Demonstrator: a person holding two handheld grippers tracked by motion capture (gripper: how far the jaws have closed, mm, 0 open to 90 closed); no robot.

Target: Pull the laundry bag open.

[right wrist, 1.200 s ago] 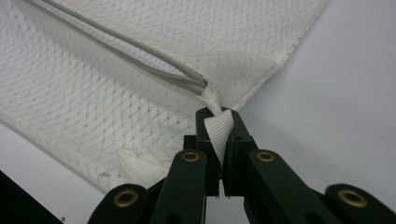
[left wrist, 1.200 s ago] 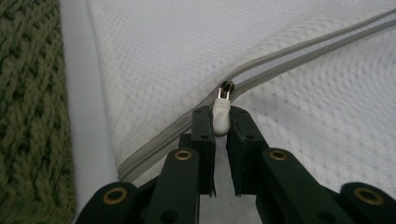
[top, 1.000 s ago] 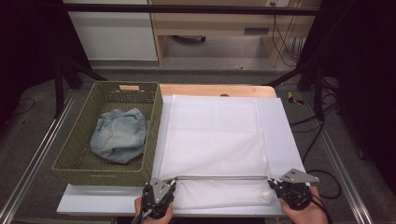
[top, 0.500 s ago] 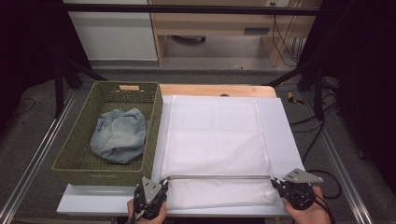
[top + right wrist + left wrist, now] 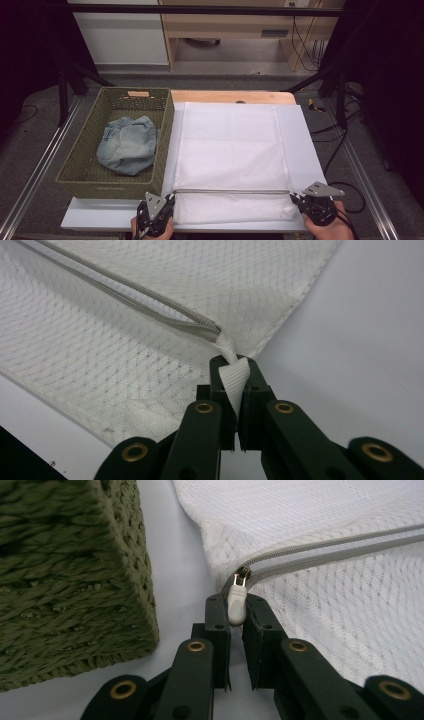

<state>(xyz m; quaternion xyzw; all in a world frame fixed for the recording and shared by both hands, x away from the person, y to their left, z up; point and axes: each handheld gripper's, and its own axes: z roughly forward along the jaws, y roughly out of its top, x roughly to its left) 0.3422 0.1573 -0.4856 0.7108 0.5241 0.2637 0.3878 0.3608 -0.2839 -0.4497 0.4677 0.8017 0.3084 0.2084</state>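
On your desk a mesh bag is lying flat in the middle, with a woven basket sitting just beside it on your left and a bundle of denim resting inside that basket. A zipper is running across the bag's near end from left to right. Your left hand-held gripper is sitting at the zipper's left end, pinching the zipper pull, and your right hand-held gripper is sitting at its right end, gripping the fabric tab there.
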